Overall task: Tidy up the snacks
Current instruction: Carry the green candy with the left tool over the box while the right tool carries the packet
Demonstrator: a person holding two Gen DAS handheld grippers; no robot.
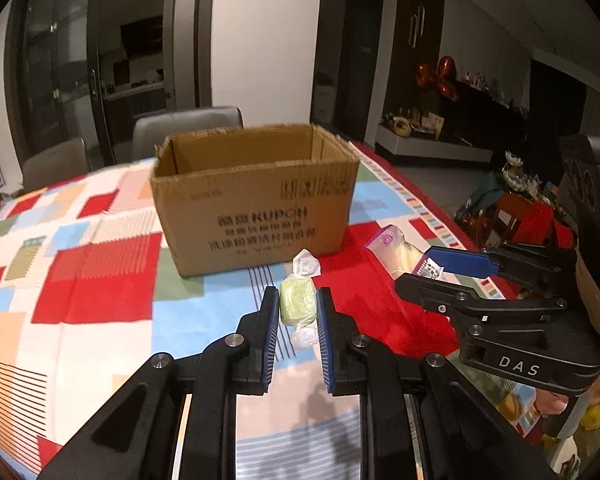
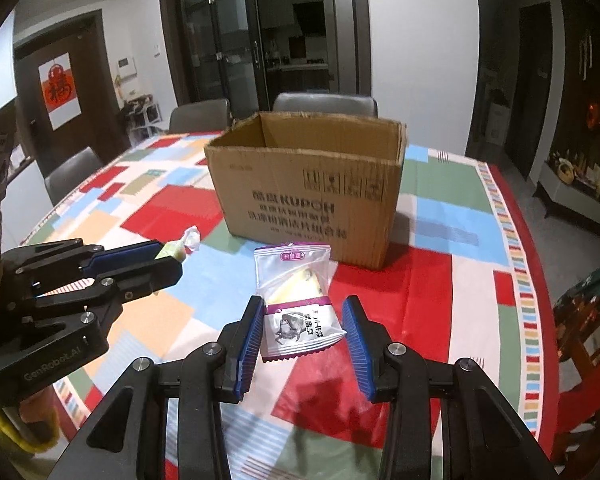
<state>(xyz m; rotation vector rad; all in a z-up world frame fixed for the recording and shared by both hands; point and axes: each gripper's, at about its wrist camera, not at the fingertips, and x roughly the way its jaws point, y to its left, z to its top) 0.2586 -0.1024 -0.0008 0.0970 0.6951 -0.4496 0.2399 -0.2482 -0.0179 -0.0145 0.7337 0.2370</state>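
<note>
My left gripper [image 1: 298, 310] is shut on a pale green sweet in a clear twisted wrapper [image 1: 298, 300], held above the table. In the right wrist view the same gripper [image 2: 171, 258] comes in from the left with the green sweet [image 2: 175, 249] at its tips. My right gripper [image 2: 304, 330] is shut on a white and purple snack packet [image 2: 294, 304], also off the table. It shows in the left wrist view as the right gripper [image 1: 414, 268] with the packet [image 1: 396, 250] sticking out. An open cardboard box [image 1: 256, 200] [image 2: 312, 188] stands just beyond both grippers, and its inside is mostly hidden.
The table wears a patchwork tablecloth [image 1: 100, 280] [image 2: 452, 280] of red, blue and white. Grey chairs [image 1: 188, 124] [image 2: 324, 102] stand behind the box at the far edge. The table's right edge [image 2: 532, 320] drops off to the floor and some clutter.
</note>
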